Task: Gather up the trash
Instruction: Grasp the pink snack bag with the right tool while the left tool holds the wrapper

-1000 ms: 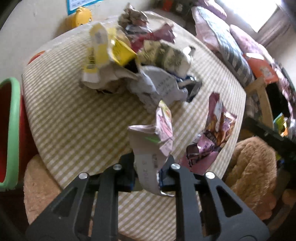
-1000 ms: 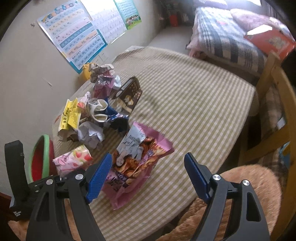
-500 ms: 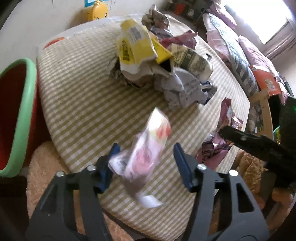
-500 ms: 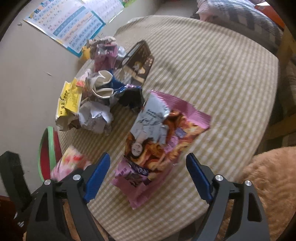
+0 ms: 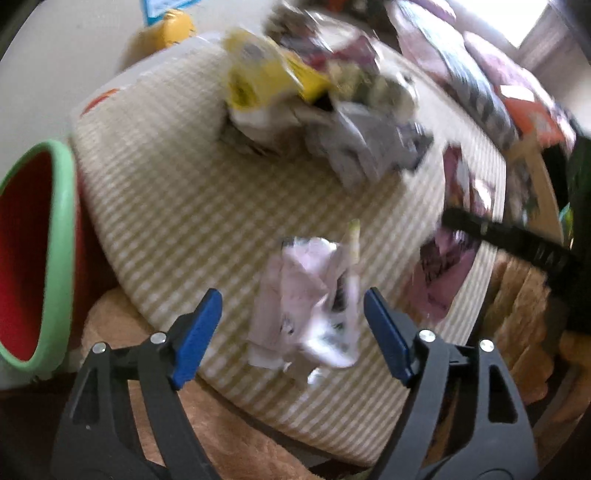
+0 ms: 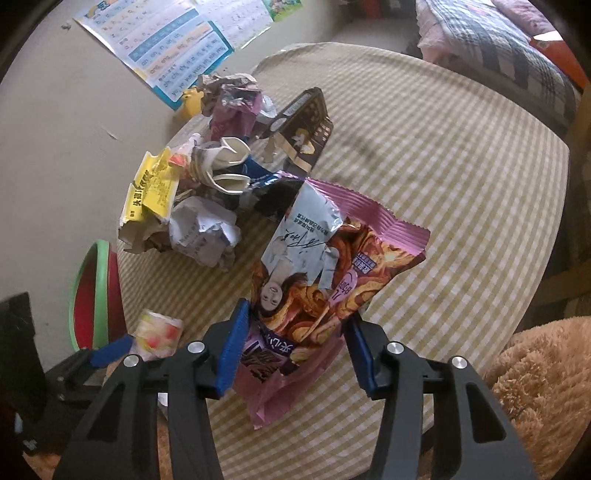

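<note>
A crumpled pink-white wrapper [image 5: 310, 302] lies on the checked table [image 5: 166, 206] between the wide-open fingers of my left gripper [image 5: 293, 332]; it also shows in the right wrist view [image 6: 157, 334]. My right gripper [image 6: 295, 354] is open, its blue pads on either side of the lower end of a big pink snack bag [image 6: 325, 280], not clamped. The bag shows blurred in the left wrist view [image 5: 454, 254]. A red bin with a green rim [image 5: 33, 254] stands left of the table, also in the right wrist view [image 6: 94, 295].
A pile of trash [image 6: 207, 184] sits at the table's far side: yellow wrapper [image 6: 147, 192], crumpled paper [image 6: 203, 232], dark box [image 6: 299, 133]. A furry brown cushion [image 6: 535, 391] lies below the table edge. A bed [image 6: 498, 48] and wall posters [image 6: 177, 33] are beyond.
My left gripper opened and let the pink-white wrapper drop onto the table. My right gripper moved down to the snack bag, and its fingers now straddle the bag's end.
</note>
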A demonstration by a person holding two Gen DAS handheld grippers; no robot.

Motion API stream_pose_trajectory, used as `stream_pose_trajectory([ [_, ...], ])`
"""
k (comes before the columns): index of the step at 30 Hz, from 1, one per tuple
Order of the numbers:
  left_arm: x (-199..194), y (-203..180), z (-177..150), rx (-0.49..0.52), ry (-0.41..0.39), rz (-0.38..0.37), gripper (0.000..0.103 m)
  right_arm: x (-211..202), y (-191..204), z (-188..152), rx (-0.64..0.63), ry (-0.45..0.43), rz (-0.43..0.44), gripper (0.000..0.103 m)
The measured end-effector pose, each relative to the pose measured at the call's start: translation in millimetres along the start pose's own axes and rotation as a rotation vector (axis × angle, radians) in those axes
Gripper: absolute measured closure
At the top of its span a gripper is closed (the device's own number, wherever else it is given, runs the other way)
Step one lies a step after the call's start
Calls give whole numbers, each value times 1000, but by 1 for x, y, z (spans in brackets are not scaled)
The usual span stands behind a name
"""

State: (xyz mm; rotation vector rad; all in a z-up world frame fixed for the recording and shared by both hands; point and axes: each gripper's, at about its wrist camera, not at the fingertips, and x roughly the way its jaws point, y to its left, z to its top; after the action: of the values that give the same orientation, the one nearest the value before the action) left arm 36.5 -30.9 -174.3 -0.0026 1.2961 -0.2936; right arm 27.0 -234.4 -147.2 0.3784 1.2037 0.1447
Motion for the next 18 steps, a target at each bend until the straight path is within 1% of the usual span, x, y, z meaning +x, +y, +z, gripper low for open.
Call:
stream_pose_trajectory([
  [3, 9, -8, -3, 29, 32, 7, 27, -1, -3, 3, 14, 1, 5, 54],
  [8, 12, -10, -1, 18, 28, 3, 27, -2, -3, 2, 10, -1, 4, 54],
  [11, 11, -7, -1, -8, 29, -17, 45, -1, 3, 5, 3, -5, -1, 54],
  [15, 5, -2, -3, -35, 0, -41, 47, -5, 8, 5, -11, -23, -12, 55],
  [18, -10, 3, -1, -59, -51, -46, 47, -12, 13, 4, -22, -48, -21, 55],
])
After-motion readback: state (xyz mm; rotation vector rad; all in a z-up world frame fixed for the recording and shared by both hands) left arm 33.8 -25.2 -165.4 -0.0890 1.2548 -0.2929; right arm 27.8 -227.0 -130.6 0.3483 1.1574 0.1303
